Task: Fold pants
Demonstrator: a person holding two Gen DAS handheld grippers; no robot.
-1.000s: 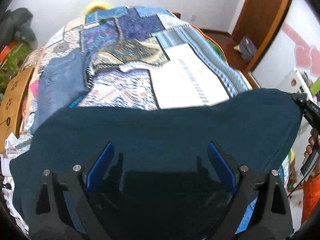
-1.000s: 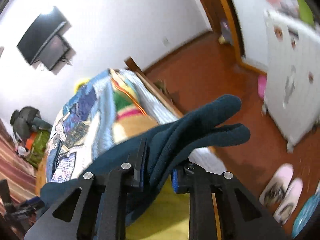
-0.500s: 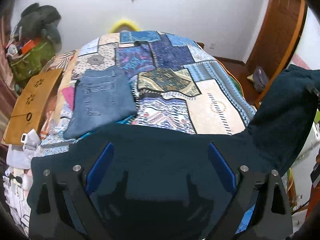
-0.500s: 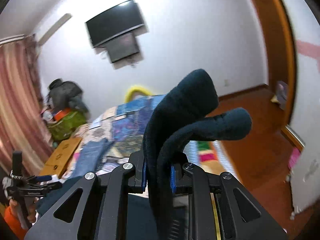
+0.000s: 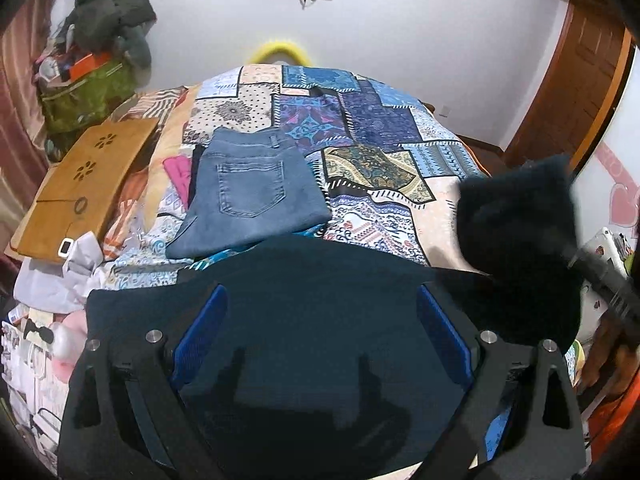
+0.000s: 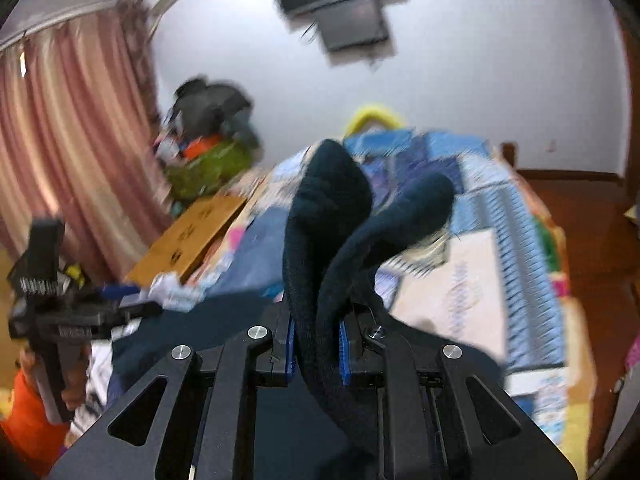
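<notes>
Left wrist view first: the left hand-held gripper (image 5: 320,336) points forward over the bed (image 5: 400,128), its blue-padded fingers (image 5: 200,332) spread wide. Dark teal pants (image 5: 304,320) drape across the space between them and cover the near end of the bed; whether cloth is actually pinched here, I cannot tell. Beyond the pants, further up the bed, lies a folded pair of jeans (image 5: 248,196). To the right of the pants' flat part, a bunched end of the same dark cloth is lifted above the quilt, blurred, with the right hand-held gripper (image 5: 600,280) just beneath it.

Right wrist view now: the right hand-held gripper (image 6: 316,344) is tilted upward, jaws pressed together on a thick fold of the pants (image 6: 324,240). Two rounded lobes of cloth stand up above the fingers. Left of the pants, the left hand-held gripper (image 6: 120,312) shows, blurred, near the bed's edge.
</notes>
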